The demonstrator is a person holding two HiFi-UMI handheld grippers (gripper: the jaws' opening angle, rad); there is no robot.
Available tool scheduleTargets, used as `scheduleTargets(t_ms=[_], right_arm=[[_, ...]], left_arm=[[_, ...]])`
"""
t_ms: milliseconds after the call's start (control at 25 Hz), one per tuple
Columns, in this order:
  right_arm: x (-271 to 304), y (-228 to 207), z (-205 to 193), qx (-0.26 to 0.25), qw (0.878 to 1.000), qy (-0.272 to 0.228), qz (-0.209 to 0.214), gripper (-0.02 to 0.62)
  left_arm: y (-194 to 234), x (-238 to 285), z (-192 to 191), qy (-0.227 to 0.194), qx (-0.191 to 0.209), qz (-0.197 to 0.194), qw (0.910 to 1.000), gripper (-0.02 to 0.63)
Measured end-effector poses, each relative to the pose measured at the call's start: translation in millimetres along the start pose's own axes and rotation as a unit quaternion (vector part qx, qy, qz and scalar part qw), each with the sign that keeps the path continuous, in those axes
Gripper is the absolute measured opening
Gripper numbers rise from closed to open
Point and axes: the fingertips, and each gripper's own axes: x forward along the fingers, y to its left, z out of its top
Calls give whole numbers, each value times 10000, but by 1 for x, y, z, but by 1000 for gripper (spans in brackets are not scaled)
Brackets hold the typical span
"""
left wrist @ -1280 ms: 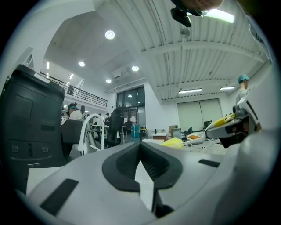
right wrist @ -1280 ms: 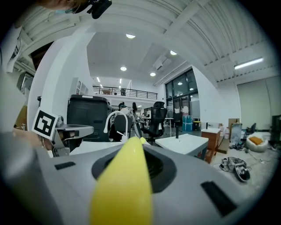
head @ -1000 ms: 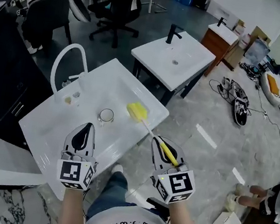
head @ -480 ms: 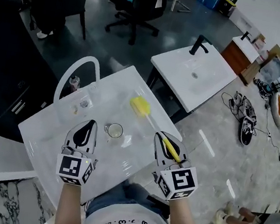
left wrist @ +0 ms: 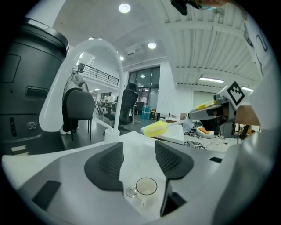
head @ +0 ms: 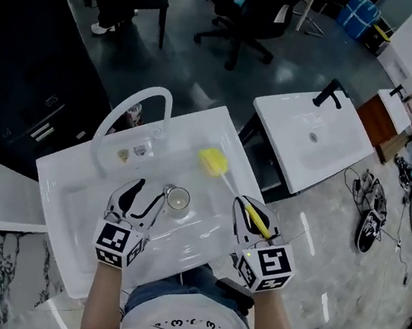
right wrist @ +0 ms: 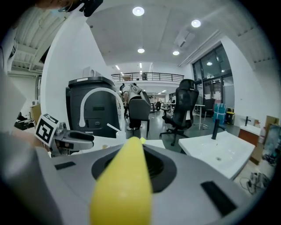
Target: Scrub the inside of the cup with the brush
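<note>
A small clear cup (head: 178, 199) stands upright in the white sink (head: 72, 186), next to the drain. My left gripper (head: 148, 190) hovers just left of it. Its jaws are opening, with nothing pressed between the pads. In the left gripper view the cup (left wrist: 146, 186) sits low, just ahead of the left gripper (left wrist: 139, 149). My right gripper (head: 250, 206) is shut on the yellow handle of the brush (head: 257, 220). The brush's yellow sponge head (head: 212, 162) hangs over the sink beyond the cup. That handle (right wrist: 123, 184) fills the right gripper view and hides the jaws' gap.
A white arched faucet (head: 133, 111) rises at the sink's far edge. A second white basin (head: 313, 141) with a black tap stands to the right. Office chairs (head: 252, 10) lie beyond, a black cabinet (head: 20, 71) to the left, and marble floor with cables on the right.
The left jaws have gone from shut to wide apart. Both grippers now sit further over the sink, the left one closer to the cup. The brush stays gripped.
</note>
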Motion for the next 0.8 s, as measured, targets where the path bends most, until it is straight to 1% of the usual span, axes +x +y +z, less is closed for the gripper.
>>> scheduleTargets(t_ms=[80,200,240,320,400,480,560,720,800], right_arm=[[7,-2,0,-57,9998,51,208,44],[15,-4,-7,-64,9989,197,418,44],[18,-4,-12,-53,9983,286,501,44],[24,-4,-24,-23,9961,538,701,44],[28,-3,-38,-22,9925,828,898,44],[31,-2,-49,-26,9888,1062,1053,44],[33,-2,-58,2,9861,1195,1156,44],[35,-2,-63,6,9833,1289,1286,44],[35,-4,-63,-19,9829,1296,1310,44]], left_arm=[[0,2,-15,180,-171,76,9997,238],[-4,10,-44,570,-299,12,9979,238],[-7,13,-57,746,-317,-34,9967,229],[-11,18,-83,1100,-354,-110,9932,181],[-15,25,-107,1443,-357,-160,9888,171],[-19,34,-130,1779,-339,-204,9833,167],[-21,42,-153,2130,-310,-266,9762,167],[-23,53,-195,2829,-146,-359,9584,166],[-23,55,-211,3061,-70,-384,9512,163]])
